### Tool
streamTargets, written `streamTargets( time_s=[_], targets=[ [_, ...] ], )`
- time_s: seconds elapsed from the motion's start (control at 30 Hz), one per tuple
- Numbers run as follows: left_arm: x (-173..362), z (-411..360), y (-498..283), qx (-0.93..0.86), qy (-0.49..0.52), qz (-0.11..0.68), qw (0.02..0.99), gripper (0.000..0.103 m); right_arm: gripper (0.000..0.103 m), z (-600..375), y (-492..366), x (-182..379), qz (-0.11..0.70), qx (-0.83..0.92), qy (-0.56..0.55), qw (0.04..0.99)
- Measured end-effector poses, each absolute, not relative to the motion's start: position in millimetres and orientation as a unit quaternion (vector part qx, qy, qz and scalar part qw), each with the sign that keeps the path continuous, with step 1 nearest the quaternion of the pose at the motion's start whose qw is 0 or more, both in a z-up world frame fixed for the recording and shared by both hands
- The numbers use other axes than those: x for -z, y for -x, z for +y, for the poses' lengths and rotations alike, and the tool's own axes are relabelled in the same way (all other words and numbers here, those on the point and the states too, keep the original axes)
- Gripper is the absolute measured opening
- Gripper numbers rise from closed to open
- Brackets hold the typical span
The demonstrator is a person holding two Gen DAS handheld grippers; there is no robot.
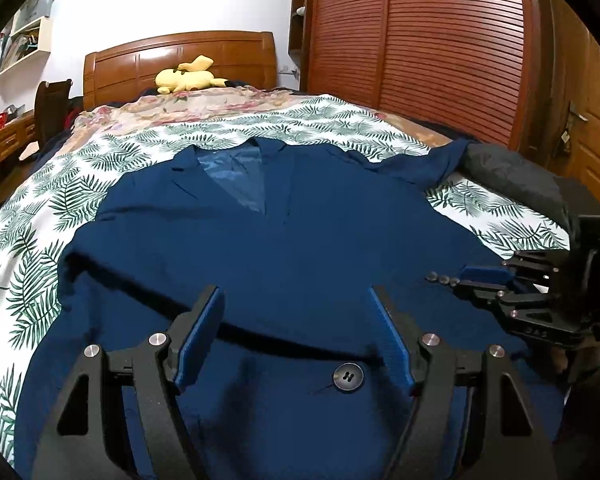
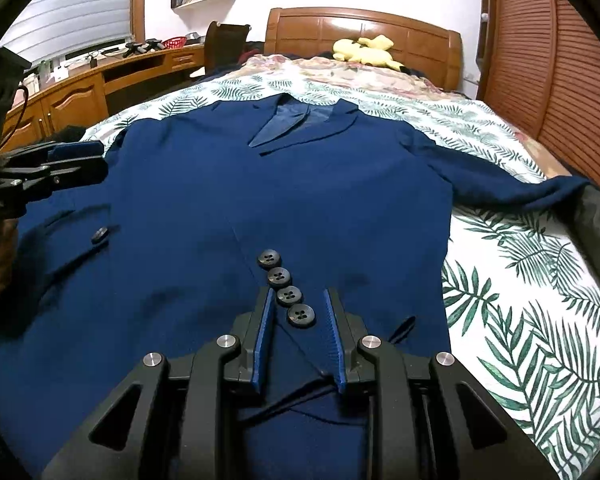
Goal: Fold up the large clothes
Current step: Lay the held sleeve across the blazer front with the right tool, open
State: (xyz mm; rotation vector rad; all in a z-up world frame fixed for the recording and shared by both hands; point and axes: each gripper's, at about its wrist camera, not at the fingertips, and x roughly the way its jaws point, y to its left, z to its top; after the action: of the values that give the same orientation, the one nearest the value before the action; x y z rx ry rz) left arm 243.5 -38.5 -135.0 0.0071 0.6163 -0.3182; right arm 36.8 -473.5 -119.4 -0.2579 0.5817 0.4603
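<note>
A dark blue suit jacket (image 1: 300, 240) (image 2: 300, 200) lies front-up and spread flat on the bed, collar toward the headboard. My left gripper (image 1: 294, 290) (image 2: 102, 160) is open wide over the lower front, with a large button (image 1: 348, 376) lying between its fingers. My right gripper (image 2: 299, 291) (image 1: 460, 282) stands narrowly open over a sleeve cuff folded across the front. The cuff's row of buttons (image 2: 278, 276) (image 1: 444, 279) lies flat between and just ahead of its blue pads, which do not pinch the cloth. The other sleeve (image 2: 500, 184) stretches out toward the right bed edge.
The bed has a leaf-print cover (image 1: 40, 220) (image 2: 520, 300). A yellow plush toy (image 1: 188, 76) rests by the wooden headboard. A dark grey garment (image 1: 508, 176) lies at the right edge. A slatted wardrobe (image 1: 420, 60) stands to the right and a wooden desk (image 2: 80, 88) to the left.
</note>
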Motion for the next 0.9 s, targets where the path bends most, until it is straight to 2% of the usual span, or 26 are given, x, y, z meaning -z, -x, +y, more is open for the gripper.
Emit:
streamTargets(
  time_s=[0.2, 0.33, 0.37, 0.43, 0.53, 0.9],
  targets=[
    [139, -36, -245, 0.156, 0.002, 0.305, 0.939, 0.074, 0.027, -492, -43, 109, 0.312, -0.250, 0.082, 0.913],
    [140, -35, -246, 0.156, 0.005, 0.310, 0.938, 0.074, 0.028, -512, -49, 85, 0.296, -0.240, 0.078, 0.921],
    [140, -35, -246, 0.156, 0.005, 0.310, 0.938, 0.074, 0.030, -516, -55, 78, 0.294, -0.234, 0.082, 0.923],
    [141, -36, -248, 0.156, 0.004, 0.313, 0.937, 0.074, 0.042, -526, -73, 68, 0.297, -0.216, 0.088, 0.926],
    [141, -36, -249, 0.156, 0.004, 0.316, 0.936, 0.074, 0.055, -547, -106, 54, 0.301, -0.176, 0.078, 0.934],
    [140, -37, -245, 0.158, 0.001, 0.312, 0.937, 0.074, 0.057, -628, -223, 47, 0.343, -0.012, 0.000, 0.939]
  ],
)
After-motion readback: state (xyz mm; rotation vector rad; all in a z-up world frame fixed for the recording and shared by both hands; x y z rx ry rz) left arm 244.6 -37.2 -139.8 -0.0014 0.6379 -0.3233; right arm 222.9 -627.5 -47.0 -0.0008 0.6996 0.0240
